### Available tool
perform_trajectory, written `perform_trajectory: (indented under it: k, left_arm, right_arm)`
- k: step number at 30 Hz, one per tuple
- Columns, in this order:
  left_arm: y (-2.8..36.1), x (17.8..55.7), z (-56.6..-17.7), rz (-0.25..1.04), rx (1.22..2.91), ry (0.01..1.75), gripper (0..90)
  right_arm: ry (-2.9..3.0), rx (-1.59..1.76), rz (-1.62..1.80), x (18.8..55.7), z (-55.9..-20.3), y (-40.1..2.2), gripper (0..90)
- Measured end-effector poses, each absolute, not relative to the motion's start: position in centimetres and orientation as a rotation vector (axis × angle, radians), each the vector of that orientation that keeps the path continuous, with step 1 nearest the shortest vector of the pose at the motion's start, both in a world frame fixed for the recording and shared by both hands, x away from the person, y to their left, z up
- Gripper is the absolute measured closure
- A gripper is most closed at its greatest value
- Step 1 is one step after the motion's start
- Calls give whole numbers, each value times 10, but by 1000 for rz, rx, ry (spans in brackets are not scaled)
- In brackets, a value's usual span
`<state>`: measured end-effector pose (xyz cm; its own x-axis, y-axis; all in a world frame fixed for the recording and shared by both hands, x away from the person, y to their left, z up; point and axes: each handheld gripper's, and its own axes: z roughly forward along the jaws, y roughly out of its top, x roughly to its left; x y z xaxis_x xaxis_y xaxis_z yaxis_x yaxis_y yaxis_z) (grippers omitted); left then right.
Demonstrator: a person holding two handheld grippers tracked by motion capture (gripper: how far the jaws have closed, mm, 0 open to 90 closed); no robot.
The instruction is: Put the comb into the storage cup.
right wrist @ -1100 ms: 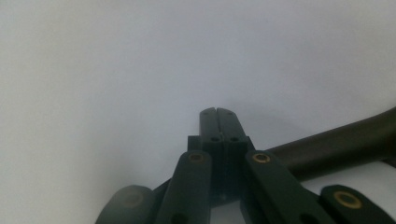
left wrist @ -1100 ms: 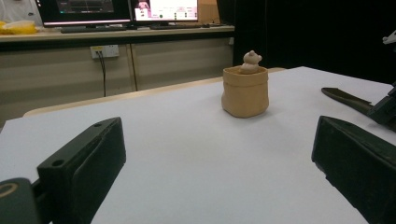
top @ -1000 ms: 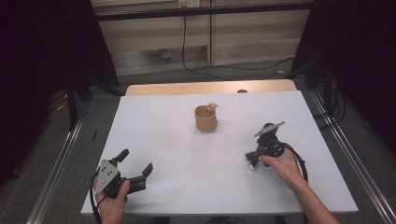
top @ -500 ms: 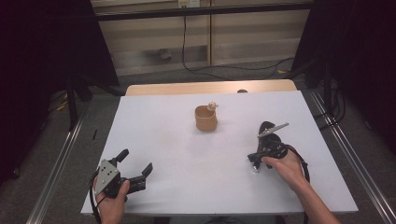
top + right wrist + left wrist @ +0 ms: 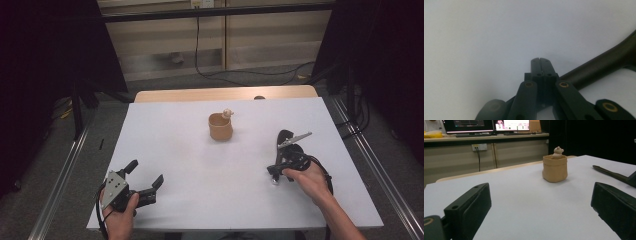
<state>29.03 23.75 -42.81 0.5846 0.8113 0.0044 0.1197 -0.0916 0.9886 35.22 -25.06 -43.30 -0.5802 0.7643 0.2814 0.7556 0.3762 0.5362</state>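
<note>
In the high view the left gripper [image 5: 146, 183] sits at the lower left of the frame on the white surface [image 5: 180, 150], its 2 jaws spread wide with nothing between them; the holding hand [image 5: 119, 216] is cut off by the bottom edge. In the left gripper view the same jaws rise from the lower left and lower right corners, both clipped by the frame, with bare surface between them.

The cup [image 5: 220, 127] stands upright just above the frame's centre in the high view, well apart from both grippers. A small pale figure [image 5: 227, 113] pokes over its far rim; in the left gripper view it shows as a rounded shape [image 5: 558, 152] with ears, its lower part hidden inside the cup [image 5: 554, 168].

The right gripper [image 5: 273, 176] lies at the lower right of centre in the high view, under a hand [image 5: 310, 180] whose forearm runs off the bottom edge. Its jaws are too small to read there; in the right gripper view [image 5: 540, 60] they are clenched together, empty, tips low over the surface. A dark bar [image 5: 599, 67] crosses behind them toward the right edge, blurred and cut off, so what it is cannot be told.
</note>
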Motion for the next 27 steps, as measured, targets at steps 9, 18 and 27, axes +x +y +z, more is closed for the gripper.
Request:
perform_trajectory:
  k: [9,18,27]
  left_arm:
    - [238,291,-428,698,1584,802,30]
    - [239,291,-428,700,1603,779,31]
    - [238,291,-428,696,1585,802,31]
  right_arm:
    - [2629,1417,978,351,-432,-245,900]
    - [2662,1406,956,349,-433,-242,900]
    - [2668,1415,936,346,-432,-247,900]
